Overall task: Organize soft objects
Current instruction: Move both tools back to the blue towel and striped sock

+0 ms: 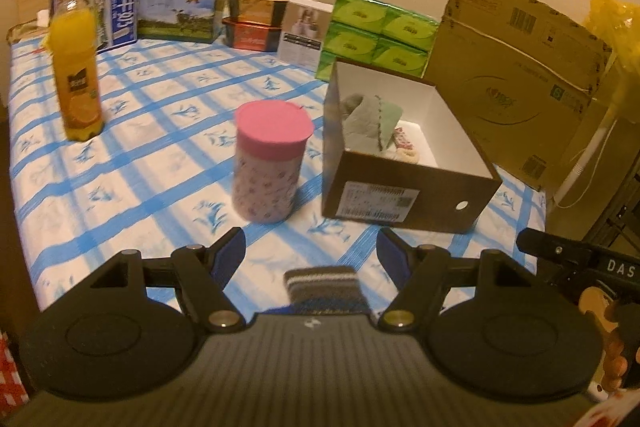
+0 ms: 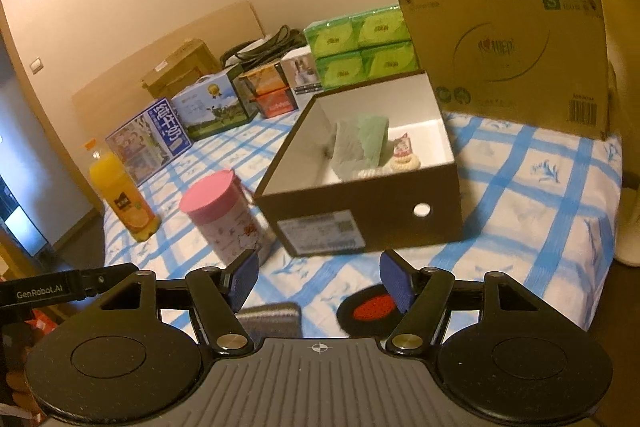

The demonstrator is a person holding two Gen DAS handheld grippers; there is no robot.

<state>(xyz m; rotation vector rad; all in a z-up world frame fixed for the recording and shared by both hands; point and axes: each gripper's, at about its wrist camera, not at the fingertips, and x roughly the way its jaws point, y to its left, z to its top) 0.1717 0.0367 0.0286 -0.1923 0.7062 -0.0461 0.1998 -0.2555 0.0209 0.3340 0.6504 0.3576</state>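
Inside the open brown cardboard shoebox (image 2: 360, 223) with its white lining, a folded green cloth (image 2: 366, 143) and a small pink-and-cream knitted piece (image 2: 404, 157) already lie. I judge the task partly done: a grey striped knitted sock (image 1: 322, 285) and a black-and-red round pad (image 2: 370, 309) wait on the blue-checked sheet (image 1: 160, 163). Both the left gripper (image 1: 312, 255) and right gripper (image 2: 318, 277) gape, holding nothing. A pink-lidded canister (image 1: 268, 163) and orange juice bottle (image 1: 78, 67) stand beside the box.

Striped sock (image 1: 322, 281) lies flat on bedspread (green cloth (image 1: 370, 123) boxed).
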